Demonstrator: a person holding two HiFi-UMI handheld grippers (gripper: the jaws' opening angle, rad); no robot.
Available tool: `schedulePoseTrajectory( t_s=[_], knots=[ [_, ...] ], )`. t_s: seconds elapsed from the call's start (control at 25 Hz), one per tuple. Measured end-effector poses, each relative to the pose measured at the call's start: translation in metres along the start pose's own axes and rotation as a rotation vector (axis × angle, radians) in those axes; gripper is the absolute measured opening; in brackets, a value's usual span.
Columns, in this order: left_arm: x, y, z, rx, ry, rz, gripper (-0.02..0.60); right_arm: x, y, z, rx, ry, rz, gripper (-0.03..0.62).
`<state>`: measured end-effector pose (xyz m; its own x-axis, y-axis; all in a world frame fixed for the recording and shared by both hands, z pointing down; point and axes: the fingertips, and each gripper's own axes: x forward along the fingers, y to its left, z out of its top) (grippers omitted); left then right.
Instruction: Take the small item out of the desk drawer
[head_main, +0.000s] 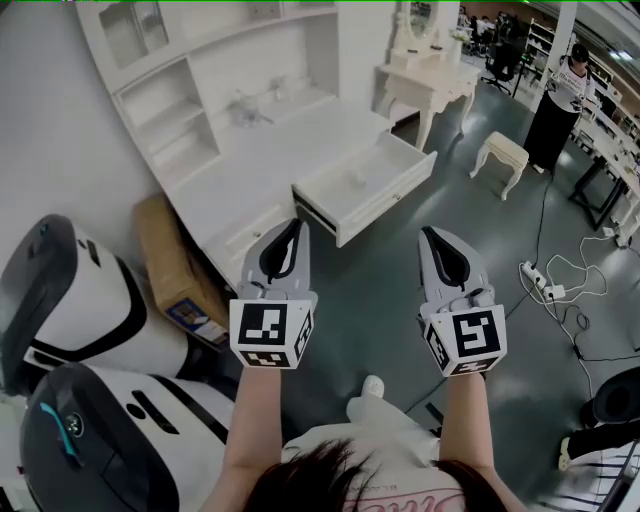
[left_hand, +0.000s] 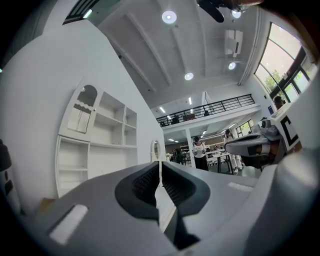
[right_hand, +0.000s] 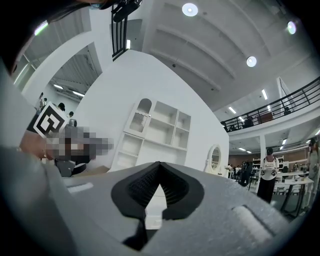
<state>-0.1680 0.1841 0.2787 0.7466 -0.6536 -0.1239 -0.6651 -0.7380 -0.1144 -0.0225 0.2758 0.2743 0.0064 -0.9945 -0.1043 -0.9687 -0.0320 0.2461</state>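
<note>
Small item (head_main: 357, 179): a pale object, too small to identify, lying on the bottom of the drawer (head_main: 345, 222), which stands pulled out from the white desk (head_main: 290, 135). Left gripper (head_main: 296, 224) and right gripper (head_main: 429, 233): both held near level in front of the person, short of the drawer and touching nothing. In the head view the left tip appears near the drawer's front corner, and the right hangs over the grey floor (head_main: 400, 300). In each gripper view the jaws are pressed together with nothing between them. Step in hand, as judged: the approach, with the drawer already open and the item not yet taken. The next move calls for one gripper to spread its jaws, tip downward past the drawer rim and settle astride the item
</note>
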Motion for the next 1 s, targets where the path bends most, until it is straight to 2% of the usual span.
schedulePoseTrajectory(
  t_s=[0.28, 0.4, 0.72, 1.0],
  knots=[
    [0.057, 0.004, -0.016, -0.033, 0.071, 0.045, 0.008, 0.048, -0.039, -0.017, 0.003, 0.007, 0.046, 0.002],
    [0.076, 0.005, -0.017, -0.051, 0.071, 0.06, 0.014, 0.063, -0.052, -0.023, 0.023, 0.005, 0.072, 0.002],
    [0.114, 0.0, -0.013, -0.002, 0.027, 0.122, 0.015, 0.093, -0.083, -0.036, 0.031, 0.0, 0.131, 0.002],
    [0.128, 0.003, -0.024, 0.016, 0.046, 0.162, 0.015, 0.112, -0.095, -0.051, 0.033, 0.025, 0.141, 0.002]
  ],
)
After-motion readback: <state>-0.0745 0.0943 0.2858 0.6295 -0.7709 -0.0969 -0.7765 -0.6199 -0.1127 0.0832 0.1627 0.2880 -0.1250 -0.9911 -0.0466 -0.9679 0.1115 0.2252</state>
